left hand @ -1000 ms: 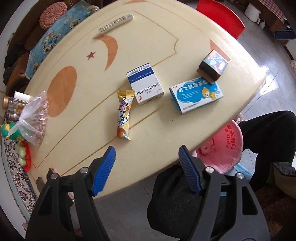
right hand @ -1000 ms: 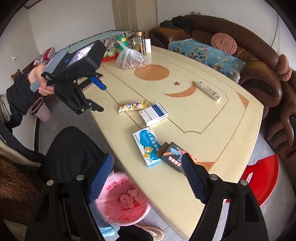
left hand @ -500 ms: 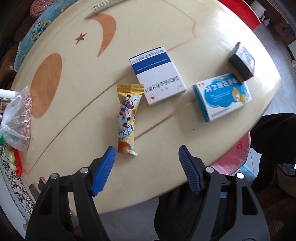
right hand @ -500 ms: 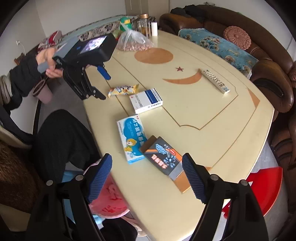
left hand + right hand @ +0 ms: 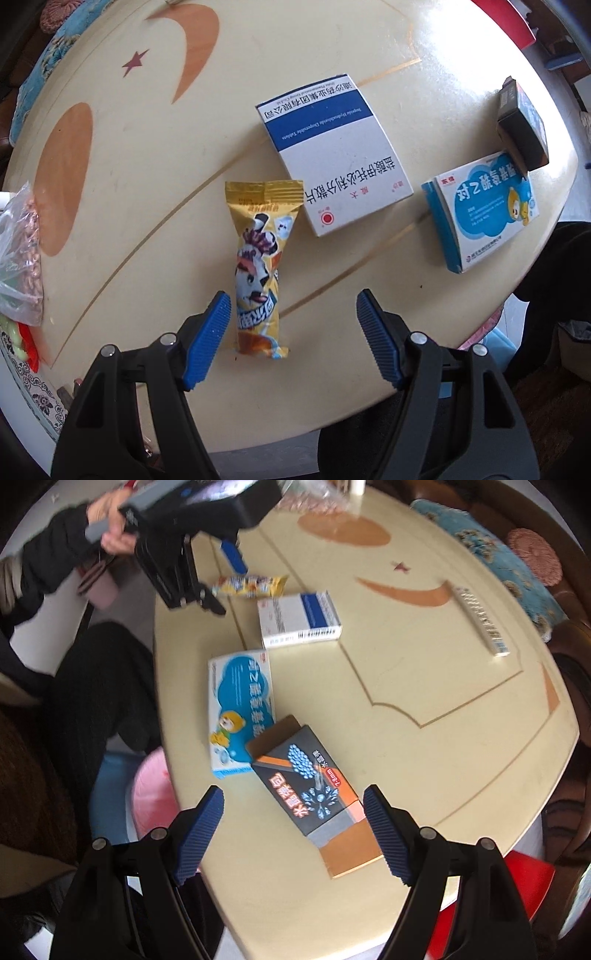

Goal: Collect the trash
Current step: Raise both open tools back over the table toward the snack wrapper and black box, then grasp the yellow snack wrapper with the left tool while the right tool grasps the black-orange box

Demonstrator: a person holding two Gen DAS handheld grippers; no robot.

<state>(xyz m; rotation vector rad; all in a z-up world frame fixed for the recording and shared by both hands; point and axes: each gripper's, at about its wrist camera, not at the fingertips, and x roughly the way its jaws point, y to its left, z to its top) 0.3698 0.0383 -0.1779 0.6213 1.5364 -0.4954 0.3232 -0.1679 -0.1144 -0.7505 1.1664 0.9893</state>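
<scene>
1. Left gripper (image 5: 291,334) fingers wide, empty; snack wrapper (image 5: 258,269) on worktop (image 5: 147,206), touching white box (image 5: 332,155).
2. Wrapper light, crinkly, slippery (likely); pinch mid-body.
3. Right gripper (image 5: 293,832) wide over dark box (image 5: 306,779).

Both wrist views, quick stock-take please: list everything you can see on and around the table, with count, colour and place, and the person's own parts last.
table: 1, cream with orange moon, star and oval inlays
snack wrapper: 1, yellow, near edge, between the left fingers, untouched
medicine box: 1, white with blue band, beside wrapper
cartoon box: 1, light blue, near edge
dark box: 1, black and orange, flap open, overlapping the cartoon box's corner
remote control: 1, white, far side
clear bag: 1, pinkish contents, table end
bin: 1, pink liner, beside table
stool: 1, red, on floor
sofa: 1, brown, blue cushion
left gripper: black, blue pads, open
right gripper: same, open over dark box
hand: 1, holding the left gripper
</scene>
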